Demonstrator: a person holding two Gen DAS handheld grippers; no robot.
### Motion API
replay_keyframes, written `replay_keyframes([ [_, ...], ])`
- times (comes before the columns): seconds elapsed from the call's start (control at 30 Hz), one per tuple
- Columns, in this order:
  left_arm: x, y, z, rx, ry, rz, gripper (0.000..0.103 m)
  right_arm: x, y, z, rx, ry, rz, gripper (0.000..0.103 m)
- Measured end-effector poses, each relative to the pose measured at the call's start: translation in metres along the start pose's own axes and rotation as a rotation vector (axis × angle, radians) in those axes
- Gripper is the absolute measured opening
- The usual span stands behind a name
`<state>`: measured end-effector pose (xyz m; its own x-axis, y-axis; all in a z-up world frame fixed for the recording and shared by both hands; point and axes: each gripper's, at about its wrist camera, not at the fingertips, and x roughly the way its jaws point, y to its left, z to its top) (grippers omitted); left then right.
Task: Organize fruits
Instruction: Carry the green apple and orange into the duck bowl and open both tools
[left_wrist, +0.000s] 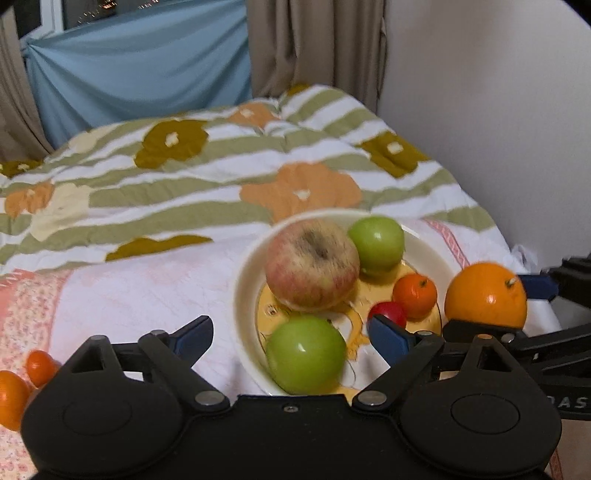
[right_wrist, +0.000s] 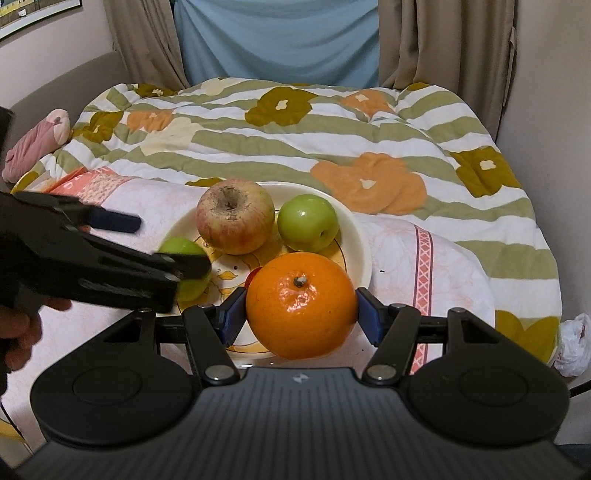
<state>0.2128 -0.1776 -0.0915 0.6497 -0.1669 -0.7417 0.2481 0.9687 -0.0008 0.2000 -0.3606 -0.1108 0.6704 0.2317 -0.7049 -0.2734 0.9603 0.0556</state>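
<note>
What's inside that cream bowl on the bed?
The bowl holds a big reddish apple, two green apples, a small orange fruit and a small red one. The fruit covers most of the bowl's yellow picture.

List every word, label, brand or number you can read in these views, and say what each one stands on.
"DAS": pale letters on the right gripper's black body at the right edge of the left wrist view; the word is cut off by the frame.
A small pale logo mark, no letters, on the right gripper's body in its own view.
The framed picture on the wall: print too small to read.
No text on the fruit or the plate.
</note>
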Motion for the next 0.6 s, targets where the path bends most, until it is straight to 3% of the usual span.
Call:
replay_keyframes([
  [0.6, -0.043, 0.018, -0.025, -0.094, 0.014, 0.068, 0.094, 0.018, 0.021, -0.007, -0.068, -0.003, 0.086, 0.077],
])
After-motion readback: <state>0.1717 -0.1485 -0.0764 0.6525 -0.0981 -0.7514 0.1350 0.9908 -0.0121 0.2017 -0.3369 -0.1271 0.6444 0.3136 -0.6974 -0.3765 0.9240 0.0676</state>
